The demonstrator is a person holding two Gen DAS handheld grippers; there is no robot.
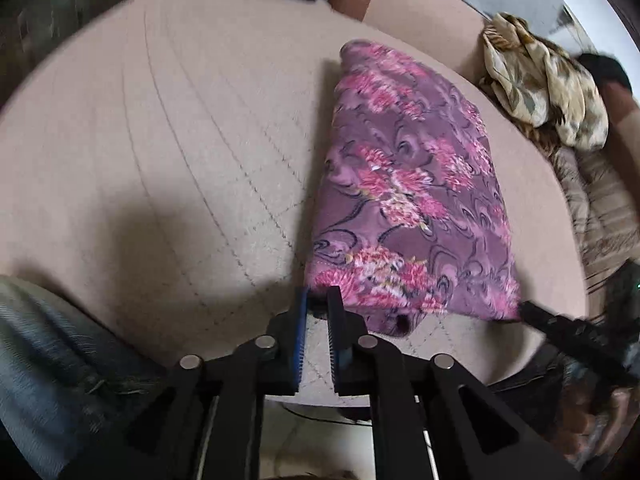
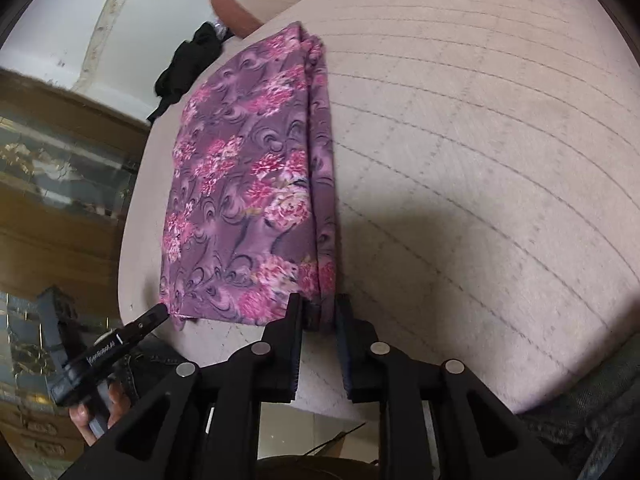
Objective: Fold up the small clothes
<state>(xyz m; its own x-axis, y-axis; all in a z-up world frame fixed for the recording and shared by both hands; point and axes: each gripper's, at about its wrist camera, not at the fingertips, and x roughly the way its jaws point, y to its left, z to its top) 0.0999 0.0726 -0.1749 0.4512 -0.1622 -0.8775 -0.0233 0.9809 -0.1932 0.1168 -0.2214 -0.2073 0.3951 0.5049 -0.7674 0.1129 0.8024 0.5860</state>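
A: Left wrist cam, what's in view?

B: A purple cloth with pink flower print (image 1: 408, 184), folded into a long panel, lies flat on a beige quilted cover (image 1: 160, 140), right of centre. My left gripper (image 1: 318, 304) sits at the bottom, jaws nearly together, nipping the cloth's near-left corner. The right gripper (image 1: 524, 310) comes in from the lower right, its tip touching the near-right corner. Further back on the right there's a crumpled cream-and-brown patterned fabric pile (image 1: 540, 92), well apart from the purple cloth. A leg in blue denim (image 1: 40, 360) is at lower left. The pic is a bit blurred.

A: And the right wrist cam?

B: The same purple cloth (image 2: 248, 184), now left of centre, with its thick folded edge along the right side. My right gripper (image 2: 318, 312) has its jaws parted a little, and that folded edge runs between them at the near end. The left gripper (image 2: 160, 314) touches the other near corner, with a hand (image 2: 96, 420) on its grip. A small black garment (image 2: 188, 64) lies just beyond the far end. The cover (image 2: 480, 160) fills the right side.
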